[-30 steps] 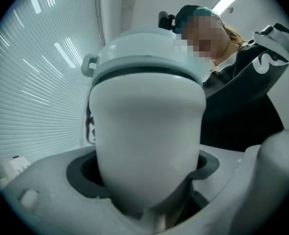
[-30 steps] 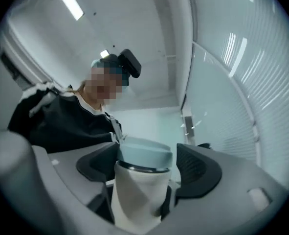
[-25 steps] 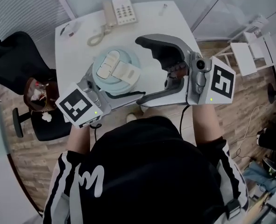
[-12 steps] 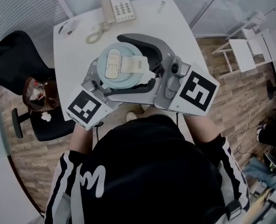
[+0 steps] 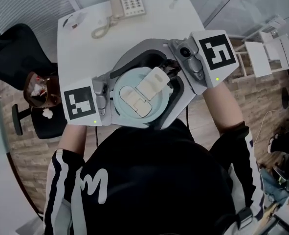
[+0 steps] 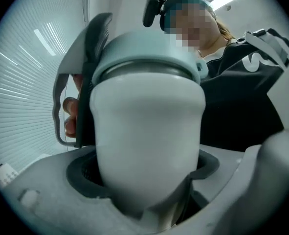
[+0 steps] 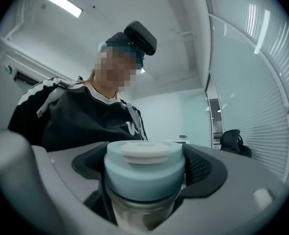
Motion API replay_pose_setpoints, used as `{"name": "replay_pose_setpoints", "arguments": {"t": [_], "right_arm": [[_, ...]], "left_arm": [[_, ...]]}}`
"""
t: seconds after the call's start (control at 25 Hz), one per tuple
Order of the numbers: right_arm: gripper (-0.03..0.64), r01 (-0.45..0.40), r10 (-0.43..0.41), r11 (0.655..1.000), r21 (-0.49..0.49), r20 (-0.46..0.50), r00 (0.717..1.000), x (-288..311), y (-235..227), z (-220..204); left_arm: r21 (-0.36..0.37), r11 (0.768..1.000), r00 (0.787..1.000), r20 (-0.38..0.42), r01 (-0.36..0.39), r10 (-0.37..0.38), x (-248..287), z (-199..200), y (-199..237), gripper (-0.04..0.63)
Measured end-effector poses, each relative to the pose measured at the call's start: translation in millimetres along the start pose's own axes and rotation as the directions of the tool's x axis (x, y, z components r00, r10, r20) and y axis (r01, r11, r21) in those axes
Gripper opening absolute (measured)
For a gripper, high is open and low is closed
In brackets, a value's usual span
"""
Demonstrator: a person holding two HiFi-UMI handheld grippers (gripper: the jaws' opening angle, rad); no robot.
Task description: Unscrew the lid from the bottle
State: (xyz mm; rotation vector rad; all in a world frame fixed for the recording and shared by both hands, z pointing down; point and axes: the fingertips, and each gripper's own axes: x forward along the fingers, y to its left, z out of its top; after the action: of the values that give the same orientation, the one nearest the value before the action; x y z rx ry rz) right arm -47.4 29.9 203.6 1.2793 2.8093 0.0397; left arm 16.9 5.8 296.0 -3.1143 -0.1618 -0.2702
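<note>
Bottle [image 6: 146, 131] and both grippers have swung in close to the person! Left gripper [image 6: 145, 202] clamps the white body; right gripper [image 7: 145, 182] squeezes the pale-blue lid [image 7: 144, 166], still seated.

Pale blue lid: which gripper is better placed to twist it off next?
Right. The right gripper is shut on the pale blue round lid; the left gripper clamps the white bottle body below it.
</note>
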Motion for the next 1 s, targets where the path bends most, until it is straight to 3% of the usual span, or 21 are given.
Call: {"name": "replay_pose_setpoints", "arguments": {"t": [0.04,0.12,0.2,0.24,0.28,0.32,0.44,0.48,0.52,0.6,0.72,0.88,1.0], "right_arm": [[0.457,-0.007,0.006,1.0,0.002,0.022,1.0,-4,-1,5],[0.463,0.103,-0.102,0.995,-0.017,0.064,0.993,-17,-12,15],[0.463,0.293,-0.288,0.955,-0.049,0.088,0.954,-38,-24,21],[0.465,0.39,-0.384,0.919,-0.056,0.098,0.918,-49,-28,24],[0.468,0.489,-0.481,0.871,-0.048,0.112,0.869,-61,-33,27],[0.467,0.59,-0.583,0.807,-0.024,0.124,0.803,-74,-39,30],[0.461,0.837,-0.837,0.545,0.047,0.085,0.54,-115,-64,26],[0.456,0.877,-0.878,0.479,0.037,0.053,0.477,-124,-72,22],[0.457,0.899,-0.898,0.439,0.013,0.025,0.438,-128,-78,18],[0.458,0.91,-0.91,0.415,-0.025,-0.004,0.415,-131,-85,14],[0.454,0.903,-0.904,0.428,-0.034,-0.018,0.427,-136,-86,16],[0.486,0.879,-0.882,0.47,-0.076,-0.066,0.466,-142,-82,11],[0.477,0.885,-0.889,0.456,-0.089,-0.087,0.449,-146,-86,4]], "left_arm": [[-0.005,1.0,1.0,0.006,-0.015,0.015,2,1,5,0.449],[-0.024,0.994,0.994,0.033,-0.106,0.107,3,4,23,0.449],[-0.053,0.964,0.964,0.046,-0.259,0.261,-2,5,50,0.449],[-0.062,0.936,0.936,0.04,-0.347,0.349,-6,4,66,0.449],[-0.065,0.898,0.899,0.03,-0.434,0.437,-11,3,82,0.449],[-0.065,0.853,0.854,0.017,-0.518,0.52,-16,1,98,0.449],[-0.062,0.702,0.704,-0.02,-0.71,0.71,-26,-6,139,0.449],[-0.065,0.661,0.664,-0.024,-0.747,0.748,-26,-7,150,0.449],[-0.07,0.631,0.634,-0.027,-0.772,0.773,-25,-8,158,0.449],[-0.096,0.6,0.604,-0.021,-0.794,0.796,-18,-6,168,0.449],[-0.142,0.581,0.585,0.01,-0.802,0.811,-9,-1,178,0.449],[-0.136,0.544,0.55,-0.008,-0.828,0.835,-2,-3,189,0.449],[-0.153,0.53,0.538,-0.019,-0.834,0.843,4,-7,192,0.449]]}}
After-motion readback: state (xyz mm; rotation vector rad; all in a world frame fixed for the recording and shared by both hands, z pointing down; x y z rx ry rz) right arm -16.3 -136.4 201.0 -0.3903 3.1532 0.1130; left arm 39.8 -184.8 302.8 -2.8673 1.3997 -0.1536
